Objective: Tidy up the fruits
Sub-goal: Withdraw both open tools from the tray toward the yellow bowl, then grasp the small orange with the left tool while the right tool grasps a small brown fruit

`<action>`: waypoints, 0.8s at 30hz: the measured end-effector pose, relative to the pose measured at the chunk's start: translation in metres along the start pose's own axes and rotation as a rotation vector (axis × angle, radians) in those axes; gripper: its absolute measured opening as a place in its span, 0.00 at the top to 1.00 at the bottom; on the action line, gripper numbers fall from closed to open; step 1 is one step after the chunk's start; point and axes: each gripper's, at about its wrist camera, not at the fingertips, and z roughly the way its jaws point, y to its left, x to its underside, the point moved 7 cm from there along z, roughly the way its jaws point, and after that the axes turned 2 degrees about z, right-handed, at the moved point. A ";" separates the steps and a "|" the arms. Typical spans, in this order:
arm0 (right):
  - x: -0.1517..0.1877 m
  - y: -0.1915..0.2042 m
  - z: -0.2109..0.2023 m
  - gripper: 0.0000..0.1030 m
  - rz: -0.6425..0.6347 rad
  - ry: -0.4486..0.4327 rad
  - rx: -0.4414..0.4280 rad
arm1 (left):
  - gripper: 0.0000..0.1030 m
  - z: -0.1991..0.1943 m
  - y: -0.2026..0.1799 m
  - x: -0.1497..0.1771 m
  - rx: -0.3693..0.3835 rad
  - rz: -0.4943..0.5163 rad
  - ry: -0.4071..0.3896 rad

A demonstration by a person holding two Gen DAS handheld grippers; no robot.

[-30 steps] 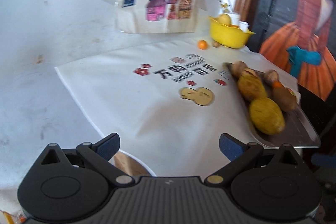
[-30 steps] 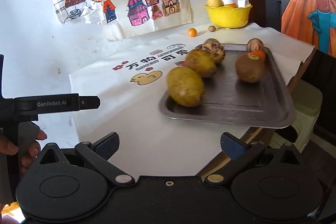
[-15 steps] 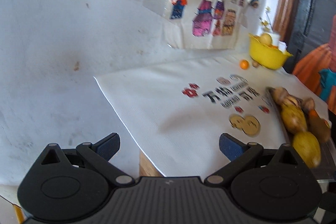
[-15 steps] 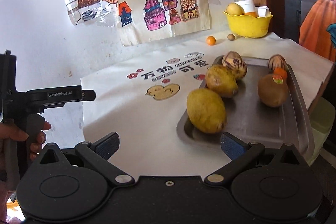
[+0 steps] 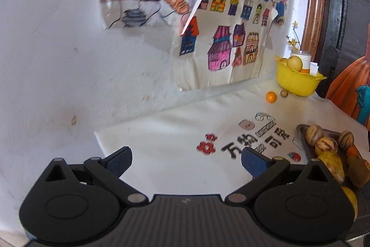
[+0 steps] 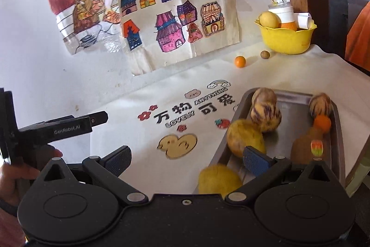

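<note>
Both grippers are hovering with jaws spread and nothing held: the right gripper [image 6: 186, 160] low in the right-wrist frame, the left gripper [image 5: 186, 160] low in the left-wrist frame over the white cloth [image 5: 173, 142]. The fruit is lying at lower right on the metal tray [image 6: 298, 98], the nearest yellow fruit [image 6: 218, 179] by its near edge. It is looking firm, smooth and rounded, likely to roll; gripping across its middle seems safest. A yellow bowl [image 6: 286, 41] is sitting at upper right.

yellow and striped fruits [image 6: 245, 138] lying in metal tray [image 6: 338, 131]
</note>
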 end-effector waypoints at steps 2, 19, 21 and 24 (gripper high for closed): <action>-0.013 -0.002 0.004 0.01 -0.010 0.011 0.016 | 0.00 0.005 -0.004 -0.006 0.010 0.017 -0.004; -0.129 -0.034 0.021 0.01 -0.072 -0.044 0.133 | 0.00 0.056 -0.044 -0.031 0.123 0.141 0.032; -0.144 -0.043 0.029 0.01 -0.056 -0.029 0.140 | 0.00 0.065 -0.053 -0.039 0.143 0.171 0.033; -0.168 -0.060 0.042 0.01 -0.024 -0.021 0.167 | 0.00 0.079 -0.071 -0.053 0.188 0.228 0.014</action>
